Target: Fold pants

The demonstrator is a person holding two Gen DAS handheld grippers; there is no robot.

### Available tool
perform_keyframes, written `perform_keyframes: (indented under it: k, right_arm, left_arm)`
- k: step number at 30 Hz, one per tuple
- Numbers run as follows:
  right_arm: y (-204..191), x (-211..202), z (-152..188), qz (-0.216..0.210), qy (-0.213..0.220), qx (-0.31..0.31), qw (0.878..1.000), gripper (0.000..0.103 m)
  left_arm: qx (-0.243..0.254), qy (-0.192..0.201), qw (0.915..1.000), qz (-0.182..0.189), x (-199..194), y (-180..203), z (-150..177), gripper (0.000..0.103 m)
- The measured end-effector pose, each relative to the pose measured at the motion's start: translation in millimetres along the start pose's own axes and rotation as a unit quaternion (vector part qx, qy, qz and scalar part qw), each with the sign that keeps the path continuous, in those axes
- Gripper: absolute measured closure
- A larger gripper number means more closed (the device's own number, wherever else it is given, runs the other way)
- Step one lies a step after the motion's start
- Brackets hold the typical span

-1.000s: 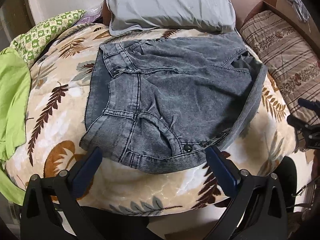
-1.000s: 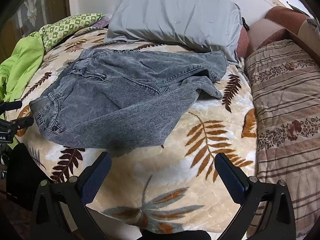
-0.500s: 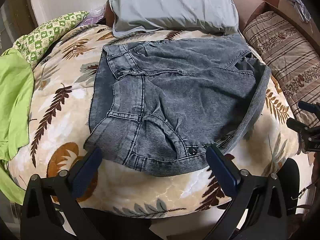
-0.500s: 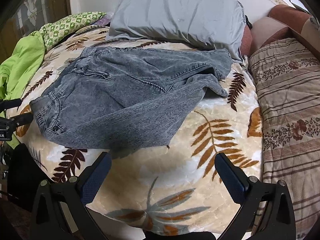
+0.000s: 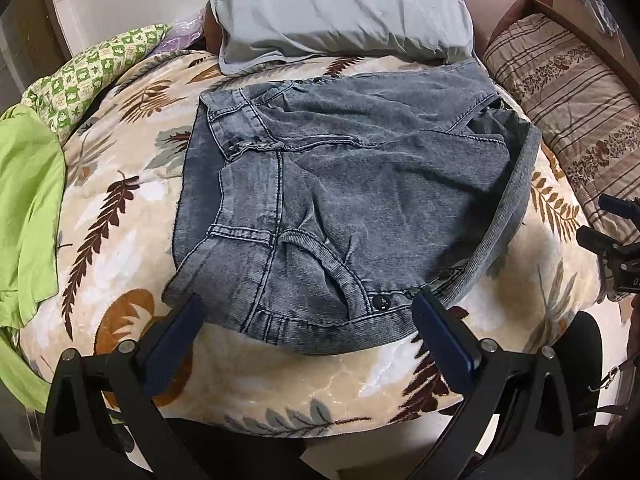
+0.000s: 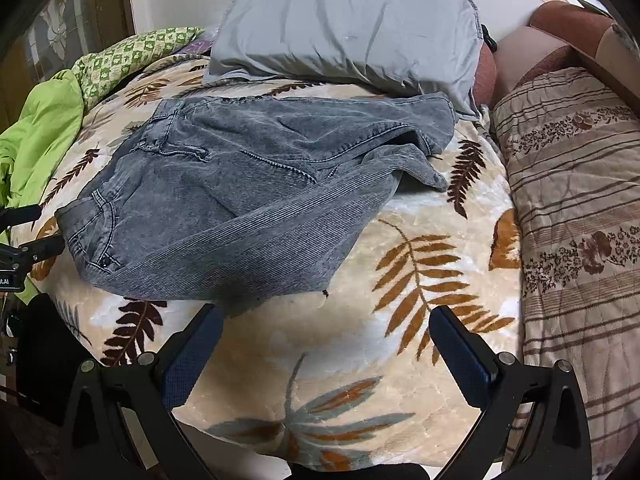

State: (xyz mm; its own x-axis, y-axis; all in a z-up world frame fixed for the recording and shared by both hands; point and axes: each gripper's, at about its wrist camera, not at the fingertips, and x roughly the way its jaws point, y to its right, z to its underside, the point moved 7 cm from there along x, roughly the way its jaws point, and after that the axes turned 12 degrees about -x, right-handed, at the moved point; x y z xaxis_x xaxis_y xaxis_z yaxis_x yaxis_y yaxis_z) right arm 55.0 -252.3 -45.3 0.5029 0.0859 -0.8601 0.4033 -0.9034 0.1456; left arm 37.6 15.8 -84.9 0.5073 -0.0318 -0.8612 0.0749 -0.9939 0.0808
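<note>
We see the grey denim pants [image 5: 352, 208] lying folded over in a rumpled, roughly square heap on the leaf-print blanket [image 5: 120, 208], their waistband and dark snap button close to the blanket's near edge, toward its left side. Our left gripper [image 5: 306, 314] hovers just at that waistband edge, its blue-padded fingers [image 5: 172, 340] spread wide to either side of the snap and holding nothing; whether the tips touch the cloth we cannot tell. Our right gripper [image 6: 326, 328] hangs over bare blanket near the near edge, just past the pants' ribbed lower fold, jaws likewise wide apart and empty.

The blanket is plush and cream-coloured, printed with brown, rust and grey fern fronds, and it bulges like a mattress top. At its far edge a grey pillow [image 6: 348, 28] in a creased, smooth case touches the pants' far corner. Along the right edge lies a striped floral quilt [image 6: 576, 184], beige and brown. At the far left corner sit a green-and-white patterned cloth [image 5: 96, 76] and a bright lime-green fabric [image 5: 28, 184] draped over the left edge. A pale wall stands behind the pillow.
</note>
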Motion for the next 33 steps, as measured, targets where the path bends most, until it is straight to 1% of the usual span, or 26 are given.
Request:
perform_keyframes:
  k: [3, 12, 18, 23, 26, 30, 33]
  right_arm:
    - [3, 0, 0, -0.001, 0.001, 0.004, 1.0, 0.0]
    - [16, 0, 1, 0.004, 0.0, 0.014, 1.0, 0.0]
    - [31, 3, -5, 0.006, -0.002, 0.027, 1.0, 0.0]
    - [41, 4, -12, 0.011, 0.002, 0.032, 0.999, 0.0]
    - [46, 8, -17, 0.007, 0.001, 0.035, 0.999, 0.0]
    - [67, 19, -26, 0.001, -0.005, 0.068, 0.998, 0.0]
    - [90, 32, -34, -0.024, -0.009, 0.119, 0.993, 0.0]
  left_arm:
    - [0.001, -0.002, 1.0, 0.0, 1, 1, -1, 0.0]
    - [-0.017, -0.02, 0.9995, 0.016, 6, 2, -10, 0.0]
    - [-0.063, -0.034, 0.997, 0.028, 11, -10, -25, 0.0]
    - [-0.066, -0.029, 0.9973, 0.014, 15, -13, -34, 0.0]
    - [-0.067, -0.033, 0.997, 0.016, 17, -13, -39, 0.0]
    - [-0.099, -0.042, 0.9936, 0.032, 17, -26, -48, 0.0]
    - [-0.14, -0.057, 0.9875, 0.046, 19, -45, -48, 0.0]
